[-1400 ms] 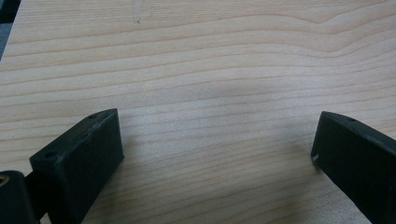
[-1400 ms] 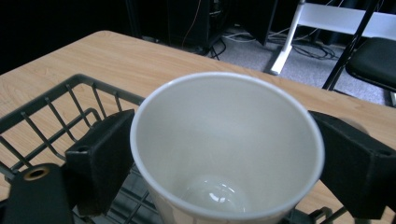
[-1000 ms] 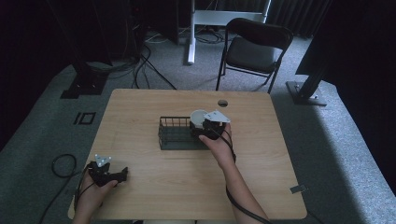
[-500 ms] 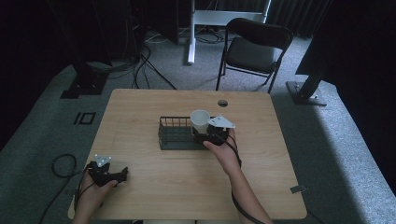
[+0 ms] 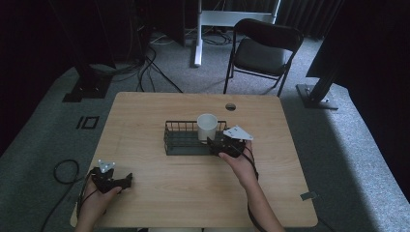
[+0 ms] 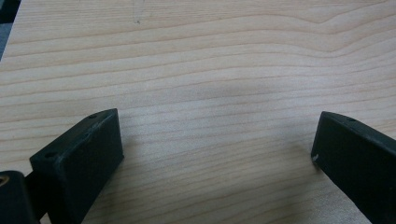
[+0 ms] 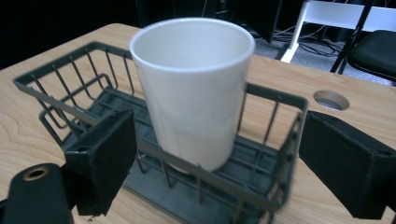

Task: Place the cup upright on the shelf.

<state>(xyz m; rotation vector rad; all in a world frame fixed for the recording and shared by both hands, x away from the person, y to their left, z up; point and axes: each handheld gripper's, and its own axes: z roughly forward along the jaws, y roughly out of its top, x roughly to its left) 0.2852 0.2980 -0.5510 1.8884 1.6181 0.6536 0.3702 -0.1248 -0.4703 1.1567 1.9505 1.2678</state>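
A: Where does the white cup (image 5: pixel 207 126) sit?

B: It stands upright inside the dark wire basket (image 5: pixel 180 140), at the basket's right end, near the middle of the wooden table (image 5: pixel 145 116). In the right gripper view the cup (image 7: pixel 194 88) rises well above the basket's rim (image 7: pixel 60 77).

A: And the right gripper (image 5: pixel 218 144)?

B: It rests just beside the basket's near right corner, held in the person's right hand (image 5: pixel 236 159), with its grey 3-cornered plate (image 5: pixel 237 133) on top. Its 2 jaws are spread wide, 1 on either side of the cup in its own view, and neither touches the cup. Nothing is held between them.

A: The left gripper (image 5: pixel 126 181)?

B: It lies low at the table's near left corner, in the person's left hand (image 5: pixel 99 192), well apart from the basket. In the left gripper view its 2 jaws stand far apart over bare wood grain (image 6: pixel 210 70), with nothing between them.

A: Anything else around?

B: A round hole (image 5: pixel 230 106) in the tabletop behind the basket, and a black folding chair (image 5: pixel 261 53) on the carpet beyond the table.
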